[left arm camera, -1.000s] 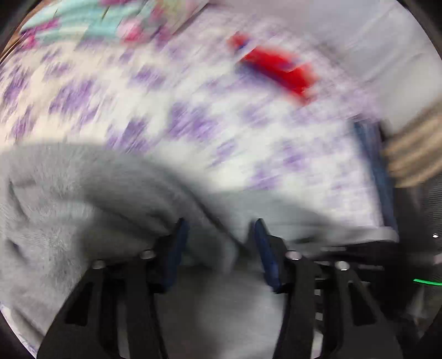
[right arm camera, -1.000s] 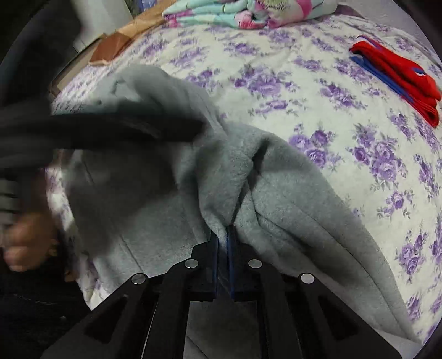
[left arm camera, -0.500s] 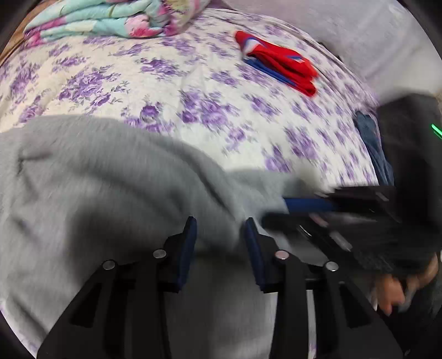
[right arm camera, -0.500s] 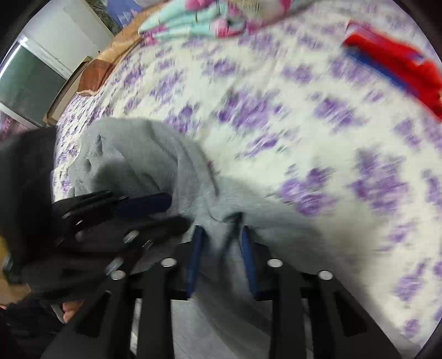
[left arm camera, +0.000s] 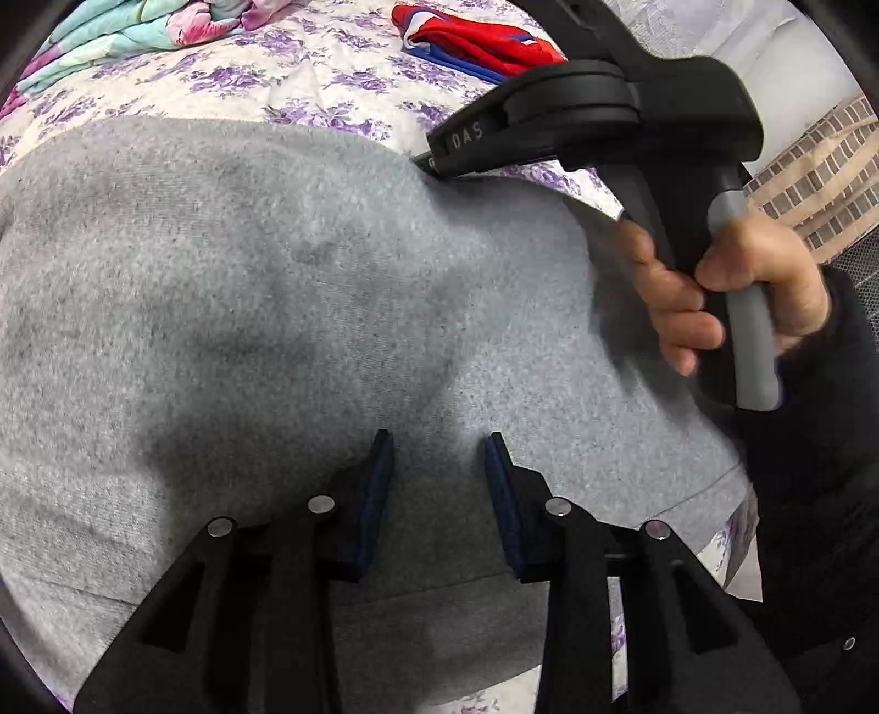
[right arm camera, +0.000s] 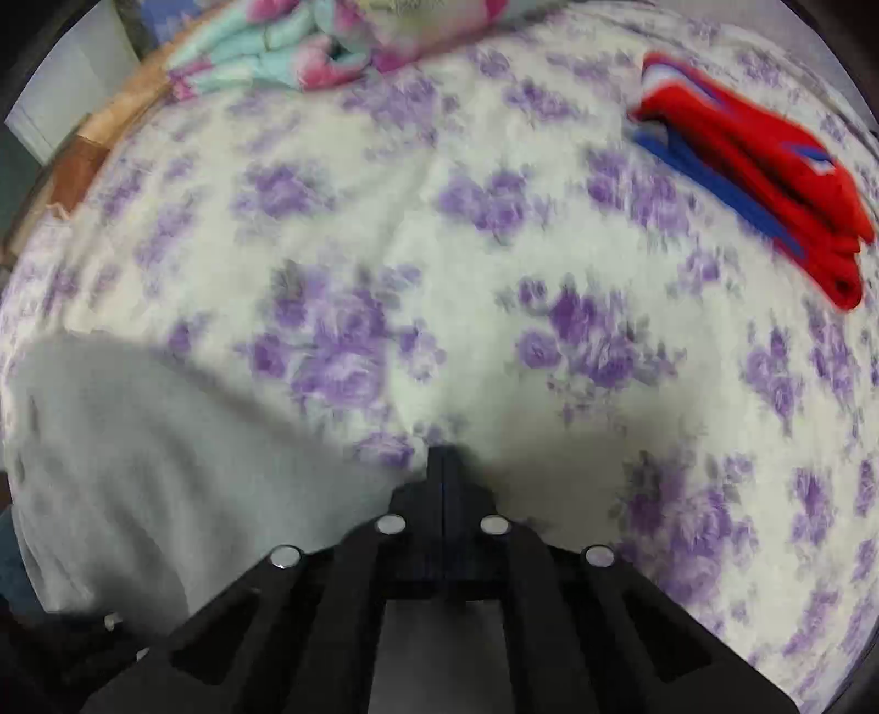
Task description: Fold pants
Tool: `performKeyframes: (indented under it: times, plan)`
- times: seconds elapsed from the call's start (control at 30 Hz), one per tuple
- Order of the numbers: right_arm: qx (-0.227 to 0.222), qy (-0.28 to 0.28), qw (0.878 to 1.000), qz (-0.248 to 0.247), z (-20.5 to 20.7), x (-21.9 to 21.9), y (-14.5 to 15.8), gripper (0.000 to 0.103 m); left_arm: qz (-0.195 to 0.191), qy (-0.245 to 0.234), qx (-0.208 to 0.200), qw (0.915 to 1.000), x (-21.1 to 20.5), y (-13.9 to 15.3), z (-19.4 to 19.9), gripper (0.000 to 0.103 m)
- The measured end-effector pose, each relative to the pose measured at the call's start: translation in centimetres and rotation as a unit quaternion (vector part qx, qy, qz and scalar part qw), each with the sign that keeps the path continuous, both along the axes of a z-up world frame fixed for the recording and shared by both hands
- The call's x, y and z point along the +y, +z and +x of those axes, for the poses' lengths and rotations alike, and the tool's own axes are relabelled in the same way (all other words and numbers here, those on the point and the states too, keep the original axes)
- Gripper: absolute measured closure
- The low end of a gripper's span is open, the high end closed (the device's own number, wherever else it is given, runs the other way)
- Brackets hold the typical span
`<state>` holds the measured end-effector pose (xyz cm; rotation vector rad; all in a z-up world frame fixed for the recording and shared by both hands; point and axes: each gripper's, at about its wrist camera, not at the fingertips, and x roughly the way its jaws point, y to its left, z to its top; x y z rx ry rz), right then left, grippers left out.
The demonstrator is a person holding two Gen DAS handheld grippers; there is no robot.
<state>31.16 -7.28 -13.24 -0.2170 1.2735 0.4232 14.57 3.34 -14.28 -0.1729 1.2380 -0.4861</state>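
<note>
On floral quilt point(left arm camera: 340, 77), fuzzy grey pants point(left arm camera: 274, 285)

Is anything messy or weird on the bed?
Nothing looks broken or spilled. The gray pants lie spread on the flowered bedspread, a bit lumpy in the middle, not flat. The folded red and blue clothes and the pastel blanket sit neatly apart.

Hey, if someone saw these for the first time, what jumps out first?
The gray pants fill the left wrist view, spread on the purple-flowered bedspread under the open left gripper. A red and blue garment lies folded at the far right. The right gripper is shut, empty.
</note>
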Motion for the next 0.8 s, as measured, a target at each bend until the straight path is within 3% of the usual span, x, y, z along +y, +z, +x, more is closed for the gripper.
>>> performKeyframes:
  times: [0.1, 0.23, 0.27, 0.37, 0.47, 0.6, 0.8]
  plan:
    - [0.021, -0.009, 1.0, 0.016, 0.0, -0.7, 1.1, 0.102, -0.017, 0.001, 0.015, 0.9997, 0.7, 0.7, 0.5, 0.07]
    - [-0.043, -0.028, 0.997, 0.053, -2.7, -4.2, 7.6, 0.099, -0.051, 0.028, 0.0, 0.9983, 2.3, 3.8, 2.2, 0.067]
    - [-0.056, -0.027, 0.997, 0.055, -3.8, -4.8, 8.9, 0.098, -0.061, 0.029, 0.0, 0.9977, 2.4, 4.3, 2.8, 0.061]
    - [-0.071, -0.03, 0.995, 0.057, -8.1, -7.2, 11.6, 0.097, -0.075, 0.029, 0.016, 0.9966, 1.0, 5.0, 5.9, 0.056]
    - [-0.048, -0.024, 0.996, 0.067, -13.3, -8.0, 10.6, 0.097, -0.05, 0.026, 0.021, 0.9982, -1.7, 4.0, 8.7, 0.056]
    - [-0.025, -0.017, 0.995, 0.093, -19.7, -7.1, 8.1, 0.097, -0.005, 0.03, 0.032, 0.999, -4.4, 0.6, 11.4, 0.073]
    - [-0.018, -0.03, 0.995, 0.098, -20.8, -4.0, 5.5, 0.097, -0.004, 0.032, 0.02, 0.9993, -3.8, 0.2, 11.9, 0.088]
